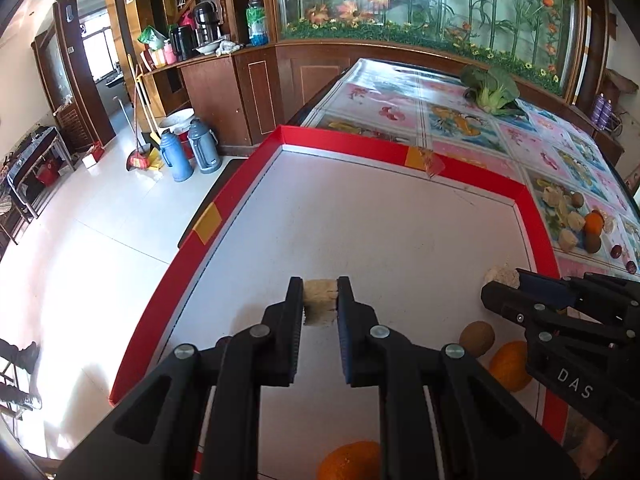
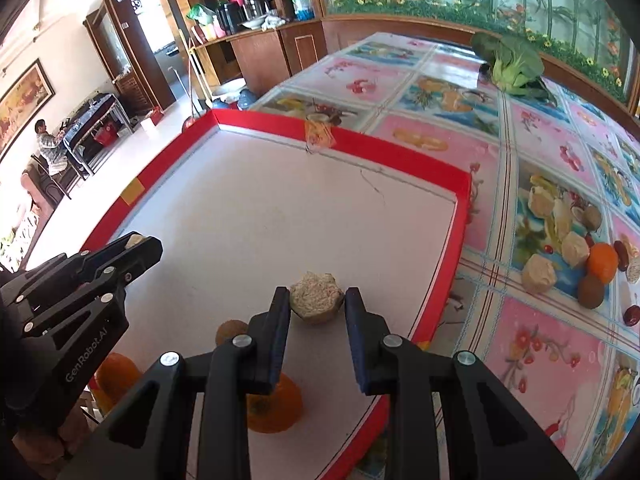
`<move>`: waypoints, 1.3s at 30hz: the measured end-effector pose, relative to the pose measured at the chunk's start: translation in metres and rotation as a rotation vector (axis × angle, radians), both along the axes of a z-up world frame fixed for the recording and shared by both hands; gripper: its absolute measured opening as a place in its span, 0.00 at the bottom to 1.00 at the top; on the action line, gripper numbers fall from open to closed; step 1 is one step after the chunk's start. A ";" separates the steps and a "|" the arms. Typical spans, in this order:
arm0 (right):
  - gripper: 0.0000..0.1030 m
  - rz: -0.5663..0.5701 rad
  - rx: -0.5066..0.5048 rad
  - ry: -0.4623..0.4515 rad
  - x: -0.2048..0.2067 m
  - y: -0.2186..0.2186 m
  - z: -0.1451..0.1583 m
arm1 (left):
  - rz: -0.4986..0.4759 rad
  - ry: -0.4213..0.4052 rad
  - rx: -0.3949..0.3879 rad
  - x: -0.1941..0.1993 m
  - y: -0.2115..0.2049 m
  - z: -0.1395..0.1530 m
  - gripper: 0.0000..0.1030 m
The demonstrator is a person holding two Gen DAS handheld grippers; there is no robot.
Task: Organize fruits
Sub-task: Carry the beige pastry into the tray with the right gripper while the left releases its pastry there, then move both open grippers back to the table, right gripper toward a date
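A white board with a red border (image 1: 352, 141) (image 2: 404, 160) lies on the flowered tablecloth. My left gripper (image 1: 319, 285) is shut on a beige fibrous chunk (image 1: 319, 306), held low over the board's middle. At that view's right edge my right gripper (image 1: 505, 285) grips a second beige chunk (image 1: 500, 274). In the right wrist view the right gripper (image 2: 317, 295) is shut on that beige chunk (image 2: 316, 300), and the left gripper (image 2: 141, 243) shows at the left. On the board lie a kiwi (image 1: 477, 338) (image 2: 231, 330) and two oranges (image 1: 510, 366) (image 2: 274, 406).
A pile of beige chunks, an orange (image 2: 602, 262), kiwis and red dates lies on the tablecloth (image 2: 532, 148) right of the board. A leafy green vegetable (image 1: 490, 88) (image 2: 514, 64) sits at the far end. The table's left side drops to the floor. A person (image 2: 48, 140) sits far left.
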State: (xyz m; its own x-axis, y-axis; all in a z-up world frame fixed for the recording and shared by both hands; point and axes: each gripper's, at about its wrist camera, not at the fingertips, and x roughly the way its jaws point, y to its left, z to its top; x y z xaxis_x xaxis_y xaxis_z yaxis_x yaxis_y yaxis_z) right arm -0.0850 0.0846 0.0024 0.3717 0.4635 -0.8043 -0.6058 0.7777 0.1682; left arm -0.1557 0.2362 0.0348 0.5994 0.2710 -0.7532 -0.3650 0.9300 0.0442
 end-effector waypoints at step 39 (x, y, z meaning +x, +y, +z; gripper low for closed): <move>0.41 -0.028 0.107 -0.178 -0.026 -0.062 0.059 | 0.005 -0.137 0.226 -0.028 -0.057 0.071 0.74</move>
